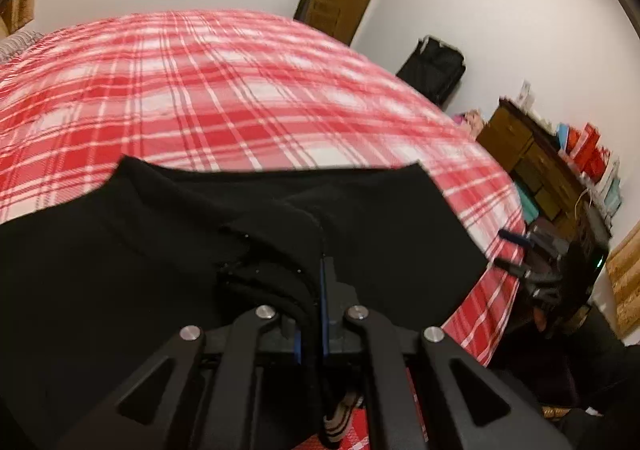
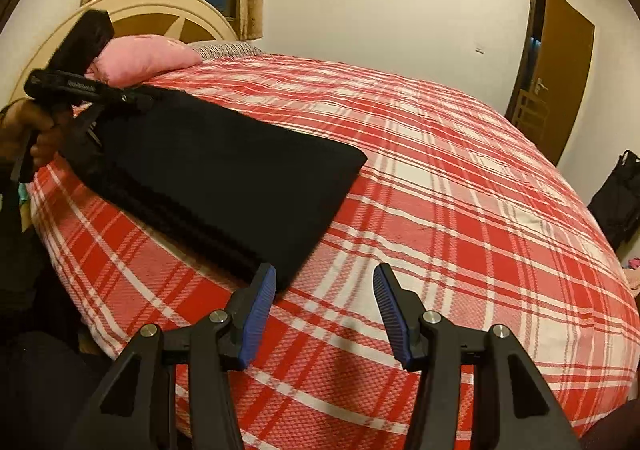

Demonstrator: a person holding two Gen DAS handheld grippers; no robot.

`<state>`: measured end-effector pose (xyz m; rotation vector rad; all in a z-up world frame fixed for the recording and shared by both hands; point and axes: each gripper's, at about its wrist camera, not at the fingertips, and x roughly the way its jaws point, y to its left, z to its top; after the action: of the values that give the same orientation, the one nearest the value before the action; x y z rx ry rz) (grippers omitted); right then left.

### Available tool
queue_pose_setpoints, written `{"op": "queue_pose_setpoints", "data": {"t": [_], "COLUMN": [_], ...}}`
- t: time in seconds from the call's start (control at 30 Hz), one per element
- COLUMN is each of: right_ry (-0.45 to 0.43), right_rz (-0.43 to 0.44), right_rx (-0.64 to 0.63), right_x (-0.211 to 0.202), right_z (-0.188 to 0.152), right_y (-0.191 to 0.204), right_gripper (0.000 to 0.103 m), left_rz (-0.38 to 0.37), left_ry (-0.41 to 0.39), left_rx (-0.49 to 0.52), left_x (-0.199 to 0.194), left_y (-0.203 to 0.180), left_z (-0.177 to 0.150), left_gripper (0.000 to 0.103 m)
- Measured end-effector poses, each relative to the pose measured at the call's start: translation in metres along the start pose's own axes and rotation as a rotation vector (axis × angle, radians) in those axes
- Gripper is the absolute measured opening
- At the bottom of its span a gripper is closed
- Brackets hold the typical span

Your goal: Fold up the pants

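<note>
The black pants (image 2: 224, 186) lie folded into a long strip on the red plaid bed (image 2: 460, 210), near its front left edge. In the left wrist view the pants (image 1: 160, 250) fill the lower half. My left gripper (image 1: 320, 274) is shut on bunched layers of the pants at one end; it also shows in the right wrist view (image 2: 120, 102), held by a hand. My right gripper (image 2: 325, 282) is open and empty, just beyond the near end of the pants, its left pad (image 2: 260, 314) beside the cloth edge.
A pink pillow (image 2: 148, 56) and a cream headboard (image 2: 160, 6) are at the bed's head. A brown door (image 2: 560, 74) stands open. A black suitcase (image 1: 434, 68) leans on the wall. A wooden dresser (image 1: 532, 162) with coloured bags stands by the bed.
</note>
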<state>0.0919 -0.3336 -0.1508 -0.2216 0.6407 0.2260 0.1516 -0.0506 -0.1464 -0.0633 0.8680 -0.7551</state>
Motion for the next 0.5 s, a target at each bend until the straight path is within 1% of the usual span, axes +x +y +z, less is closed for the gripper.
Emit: {"op": "queue_pose_setpoints", "data": {"t": [0.07,0.1,0.13,0.2,0.23,0.27,0.3,0.33,0.37,0.4,0.43,0.47,0.5], "right_ry": [-0.001,-0.002,-0.004,-0.007,-0.013,-0.019,-0.022,-0.022,-0.022,-0.016,-0.001,0.035,0.069], "right_rz": [0.017,0.024,0.044,0.089,0.105,0.110,0.117,0.122,0.124,0.124,0.120,0.112,0.112], "right_rx": [0.004,0.008,0.024,0.050,0.051,0.043,0.031,0.017,0.011,0.009,0.010,0.017,0.023], "right_x": [-0.001,-0.001,-0.001,-0.001,-0.001,0.000,0.002,0.004,0.007,0.013,0.020,0.031,0.040], "right_z": [0.000,0.001,0.002,0.006,0.009,0.012,0.016,0.021,0.024,0.028,0.030,0.032,0.033], "right_y": [0.001,0.001,0.002,0.005,0.010,0.015,0.022,0.029,0.033,0.038,0.040,0.042,0.043], "right_gripper": [0.053,0.053,0.053,0.053,0.053,0.053,0.053,0.054,0.055,0.057,0.057,0.057,0.057], "left_rz": [0.008,0.004,0.005,0.038,0.046,0.058,0.090,0.111,0.129,0.165,0.158,0.136,0.106], "left_ry": [-0.032,-0.034,-0.029,-0.011,0.013,0.035,0.060,0.066,0.069,0.070,0.062,0.051,0.030], "left_rx": [0.007,0.016,0.017,0.031,0.036,0.031,0.021,0.014,0.006,-0.018,-0.039,-0.057,-0.069], "left_x": [-0.011,-0.014,-0.013,-0.006,0.001,0.008,0.016,0.019,0.021,0.021,0.019,0.014,0.008], "left_y": [0.001,0.003,0.004,0.007,0.009,0.012,0.018,0.021,0.025,0.030,0.033,0.035,0.035], "left_z": [0.003,0.003,0.003,0.000,-0.003,-0.006,-0.010,-0.011,-0.012,-0.012,-0.012,-0.011,-0.008], "left_gripper": [0.006,0.006,0.006,0.007,0.007,0.010,0.016,0.021,0.037,0.045,0.045,0.045,0.048]}}
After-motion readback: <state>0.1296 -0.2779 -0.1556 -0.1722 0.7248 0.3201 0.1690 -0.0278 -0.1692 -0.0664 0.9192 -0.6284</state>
